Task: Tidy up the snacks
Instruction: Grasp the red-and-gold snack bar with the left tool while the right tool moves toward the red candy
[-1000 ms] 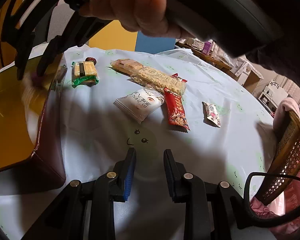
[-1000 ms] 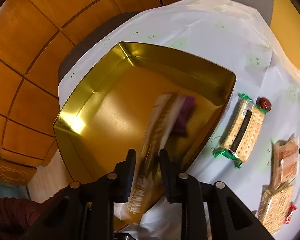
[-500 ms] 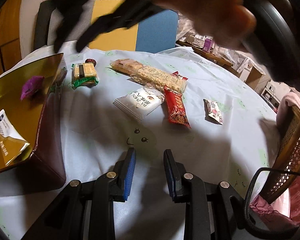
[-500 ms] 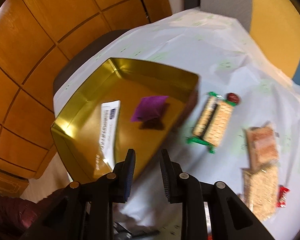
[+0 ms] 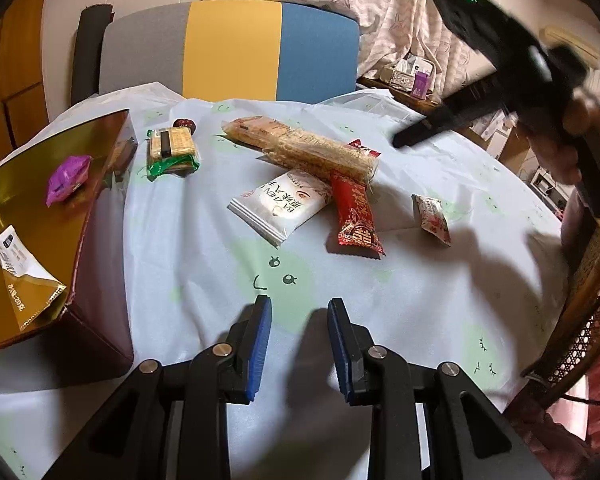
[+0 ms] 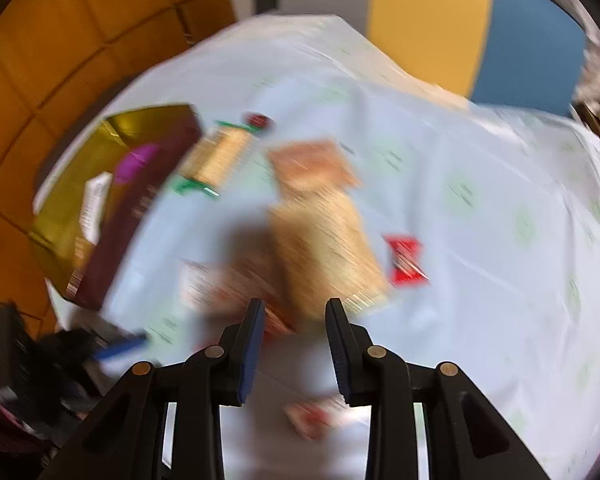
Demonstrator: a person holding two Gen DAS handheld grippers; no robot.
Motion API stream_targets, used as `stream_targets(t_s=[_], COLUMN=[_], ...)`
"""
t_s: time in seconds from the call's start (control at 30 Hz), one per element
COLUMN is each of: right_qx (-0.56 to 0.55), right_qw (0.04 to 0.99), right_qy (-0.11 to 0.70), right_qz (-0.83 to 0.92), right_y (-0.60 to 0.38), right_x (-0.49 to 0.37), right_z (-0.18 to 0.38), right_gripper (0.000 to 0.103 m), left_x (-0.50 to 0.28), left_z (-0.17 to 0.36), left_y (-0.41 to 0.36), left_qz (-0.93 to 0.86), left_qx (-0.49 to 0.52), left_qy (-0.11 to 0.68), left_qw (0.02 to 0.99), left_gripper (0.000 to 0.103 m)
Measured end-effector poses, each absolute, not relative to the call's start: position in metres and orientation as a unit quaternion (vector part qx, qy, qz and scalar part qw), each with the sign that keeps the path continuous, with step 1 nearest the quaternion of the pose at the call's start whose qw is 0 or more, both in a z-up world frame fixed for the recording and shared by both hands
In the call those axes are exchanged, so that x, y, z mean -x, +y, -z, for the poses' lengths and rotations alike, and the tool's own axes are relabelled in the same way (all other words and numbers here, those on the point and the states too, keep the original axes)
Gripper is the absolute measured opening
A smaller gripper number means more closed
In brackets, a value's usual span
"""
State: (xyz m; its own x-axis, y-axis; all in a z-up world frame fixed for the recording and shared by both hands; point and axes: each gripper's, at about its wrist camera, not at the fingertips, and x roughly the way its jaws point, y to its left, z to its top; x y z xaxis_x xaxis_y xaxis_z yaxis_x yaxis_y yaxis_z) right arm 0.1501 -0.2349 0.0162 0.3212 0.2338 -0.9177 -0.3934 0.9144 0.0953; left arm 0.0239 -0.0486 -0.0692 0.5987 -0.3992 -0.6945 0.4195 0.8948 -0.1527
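Note:
A gold tin [image 5: 28, 216] at the table's left holds a purple candy [image 5: 67, 178] and a gold-and-white packet [image 5: 18, 264]. On the cloth lie a cracker pack [image 5: 171, 149], a long rice-crisp bar [image 5: 324, 156], a white pouch [image 5: 282, 205], a red packet [image 5: 355, 216] and a small packet [image 5: 432, 218]. My left gripper [image 5: 299, 312] is open and empty near the front edge. My right gripper [image 6: 295, 312] is open and empty above the rice-crisp bar [image 6: 324, 240]; its view is blurred. The tin [image 6: 84, 200] shows at its left.
A grey, yellow and blue chair [image 5: 236, 40] stands behind the table. A wicker chair [image 5: 580, 312] is at the right edge. The right gripper's body and my hand [image 5: 540, 92] hang over the table's far right. A small dark red candy [image 5: 184, 123] lies by the crackers.
My right gripper let the gold-and-white packet fall into the tin, opened, and swung right over the snack pile. The left gripper has stayed still.

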Motion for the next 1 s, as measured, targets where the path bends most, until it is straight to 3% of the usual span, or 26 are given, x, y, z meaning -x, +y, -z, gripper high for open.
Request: stream_targets(t_s=[0.3, 0.37, 1.0], right_qx=[-0.005, -0.002, 0.023], right_qw=[0.775, 0.772, 0.801], right_qy=[0.611, 0.616, 0.592], right_qz=[-0.162, -0.155, -0.087], right_y=[-0.299, -0.301, -0.320], right_x=[-0.142, -0.141, -0.144], right_z=[0.033, 0.038, 0.026], right_gripper=[0.035, 0.040, 0.041], left_x=[-0.024, -0.024, -0.069], left_z=[0.068, 0.068, 0.040], left_y=[-0.055, -0.056, -0.109], left_qz=[0.216, 0.213, 0.260], left_qx=[-0.034, -0.037, -0.054], left_qy=[0.392, 0.392, 0.440], left_qw=[0.894, 0.894, 0.858], left_gripper=[0.030, 0.030, 0.030])
